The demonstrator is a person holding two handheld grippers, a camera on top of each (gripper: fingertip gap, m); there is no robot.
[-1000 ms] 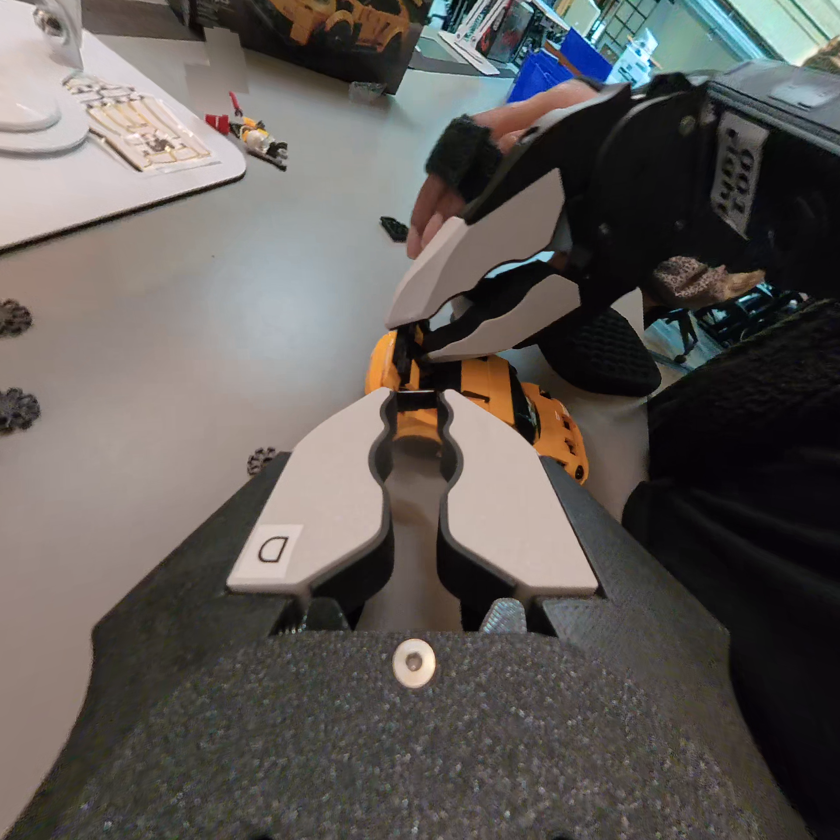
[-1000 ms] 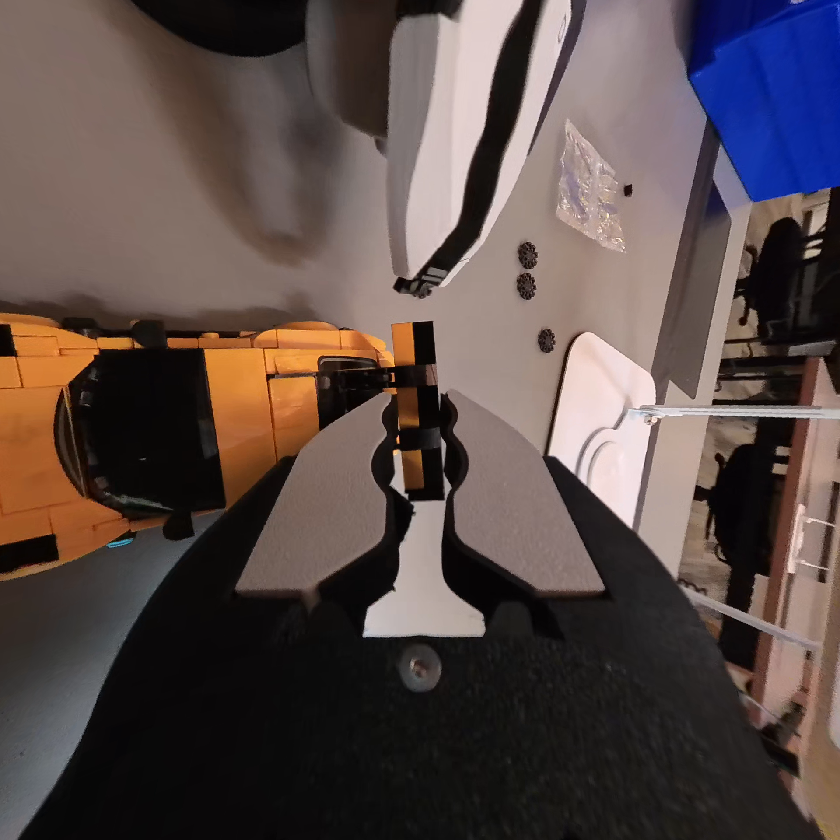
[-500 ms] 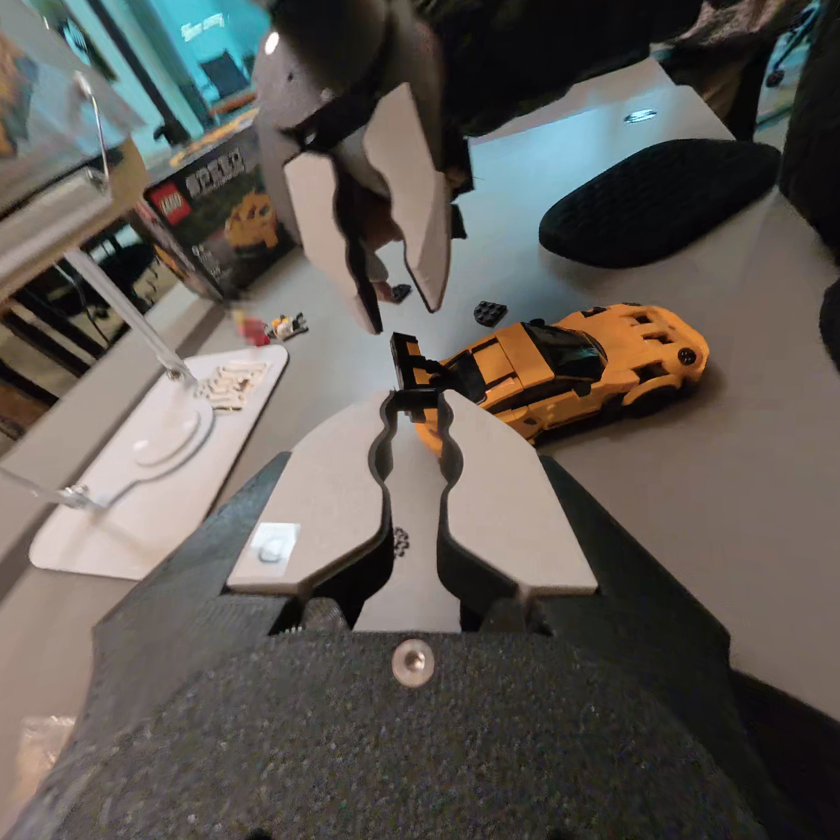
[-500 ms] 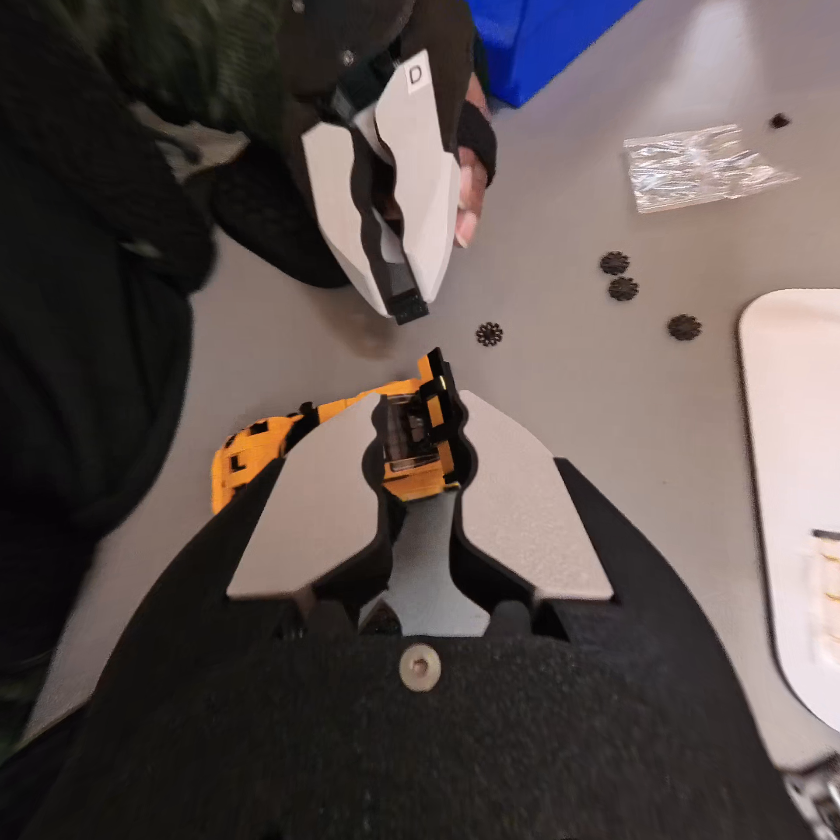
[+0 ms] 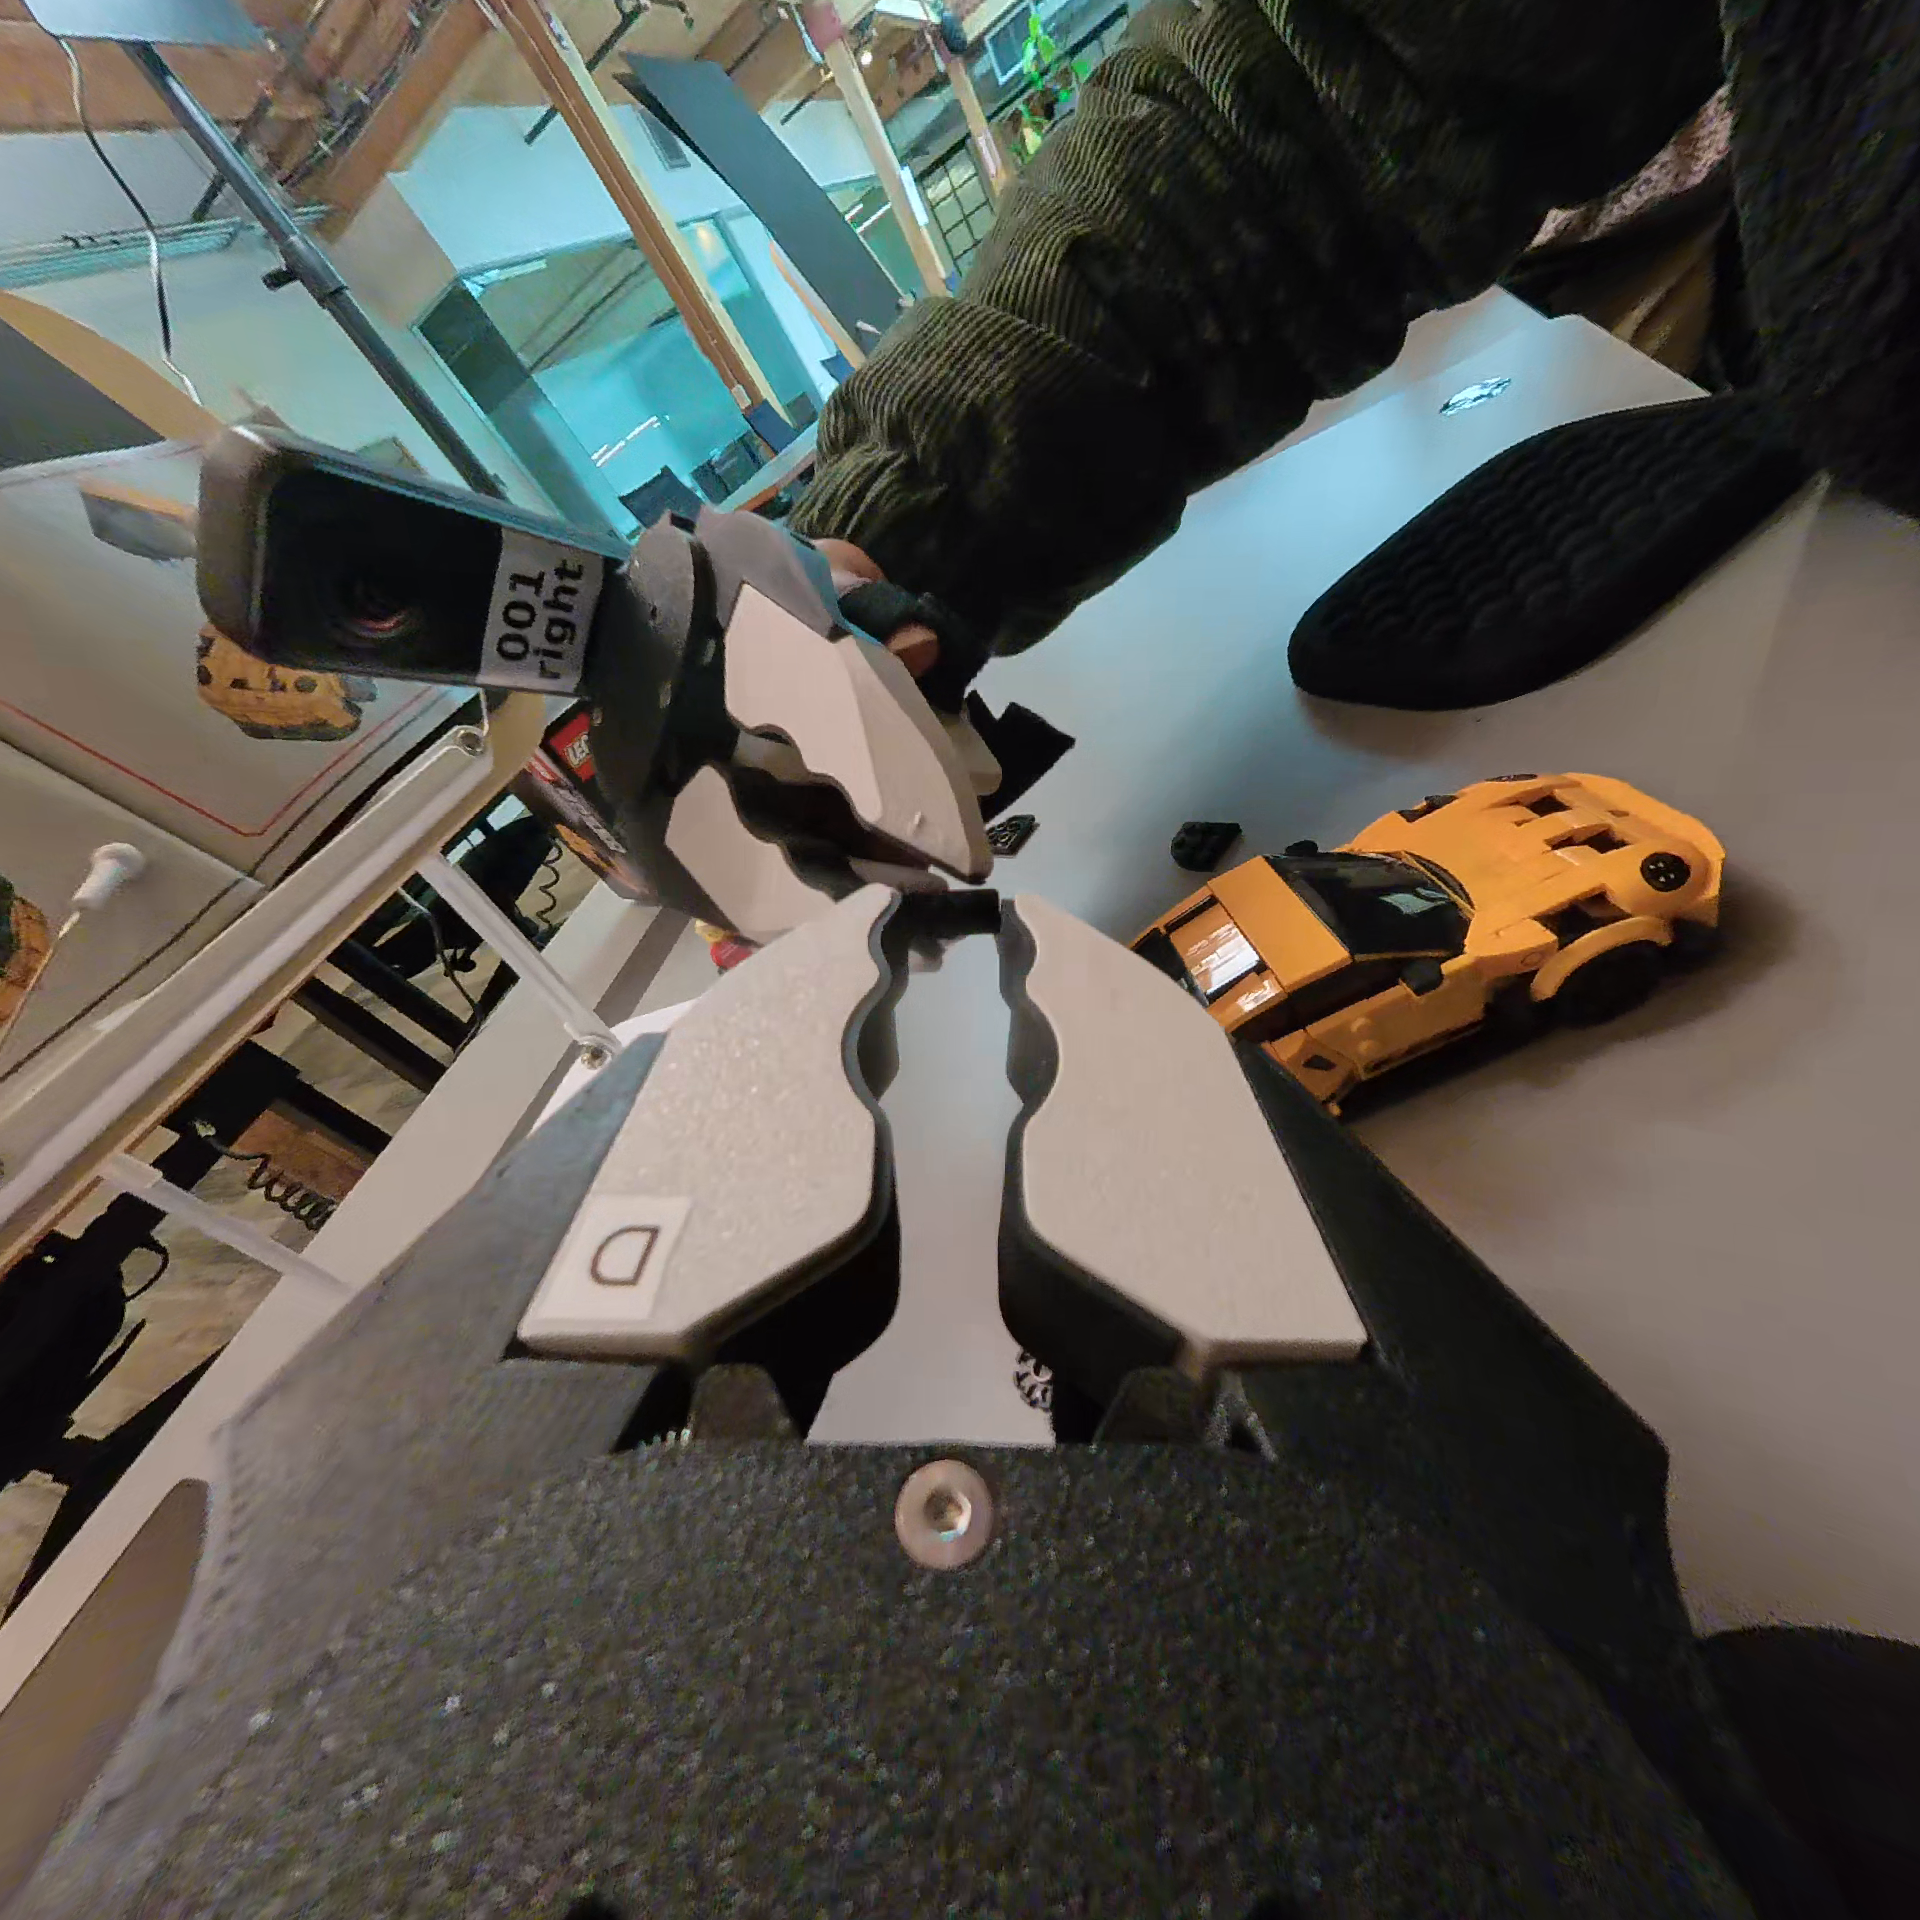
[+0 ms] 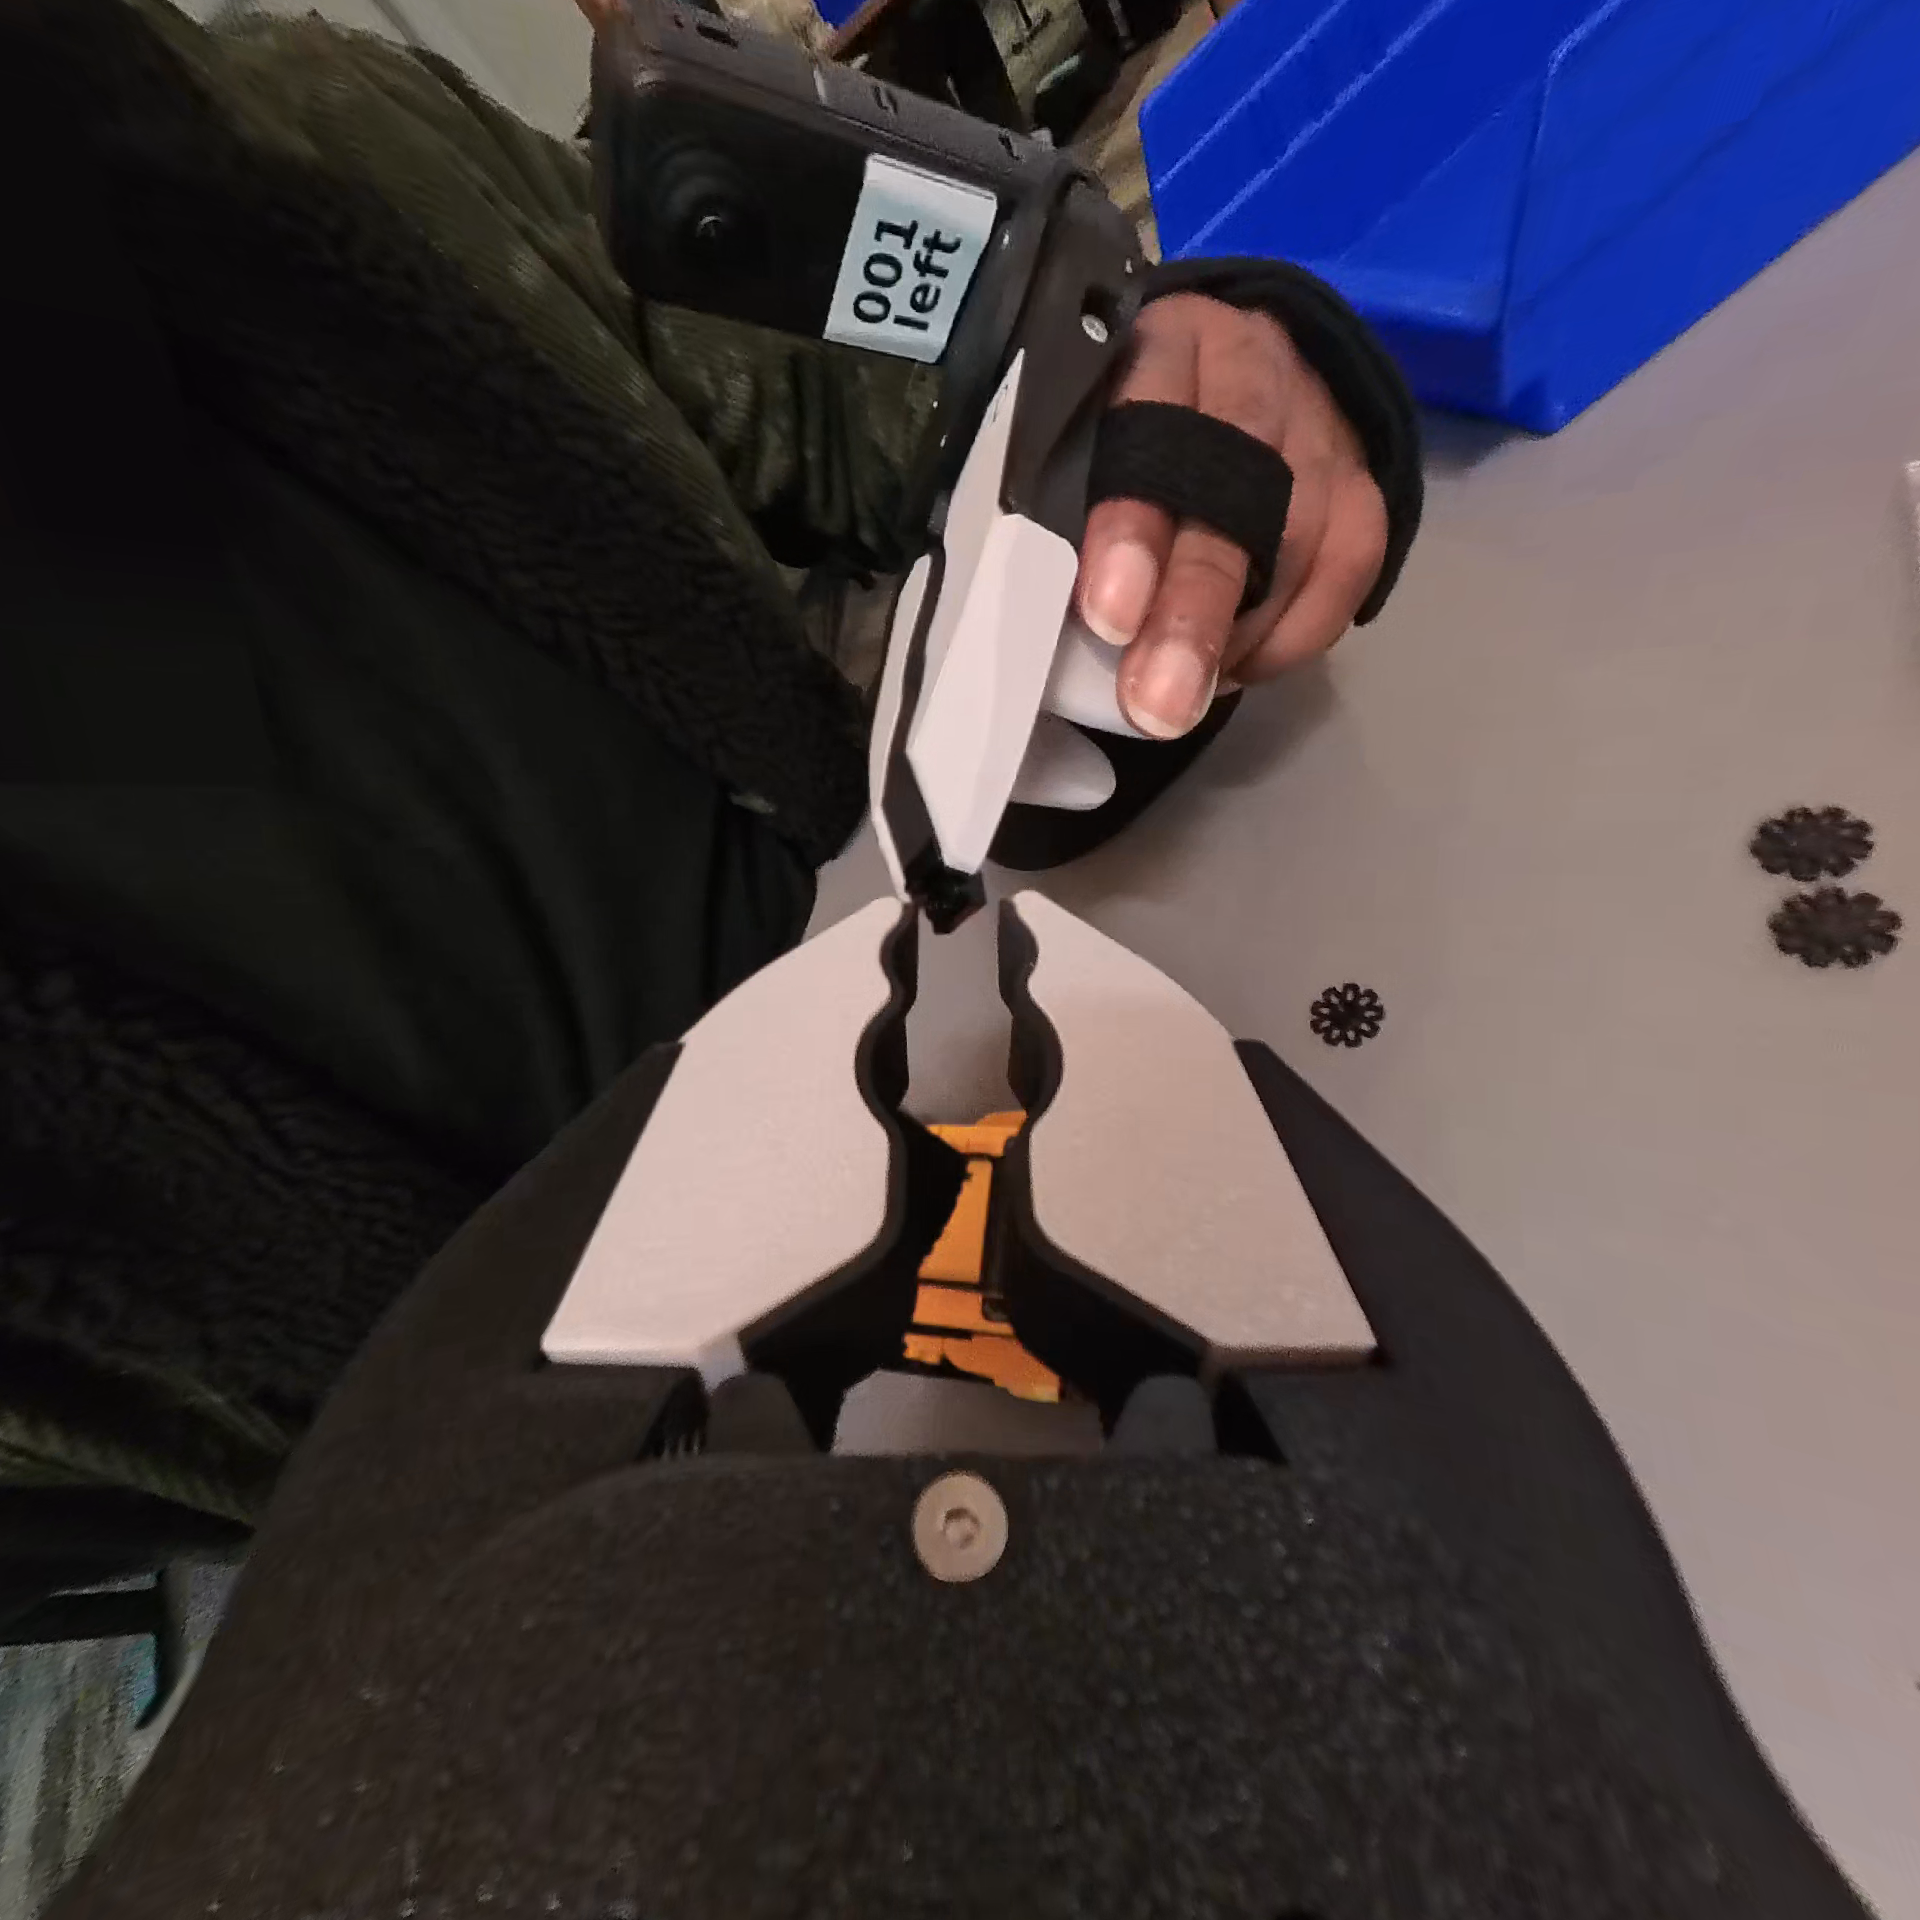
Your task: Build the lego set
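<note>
At about nine o'clock in the left wrist view, the right gripper [image 5: 940, 883] reaches in with its fingers drawn nearly together, tips meeting the small black lego piece [image 5: 951, 914] that the left gripper [image 5: 948, 912] holds clamped at its fingertips. Whether the right fingers already grip it cannot be told. The step in hand looks like a hand-over or regrip of this piece above the grey worktop [image 5: 1558, 1195]; the next move calls for one gripper securing it before the other lets go. At three o'clock, the yellow brick-built lego sports car [image 5: 1444, 925] stands on the worktop, well apart from both fingertips. In the right wrist view, the car shows low between the right fingers, beneath them.
</note>
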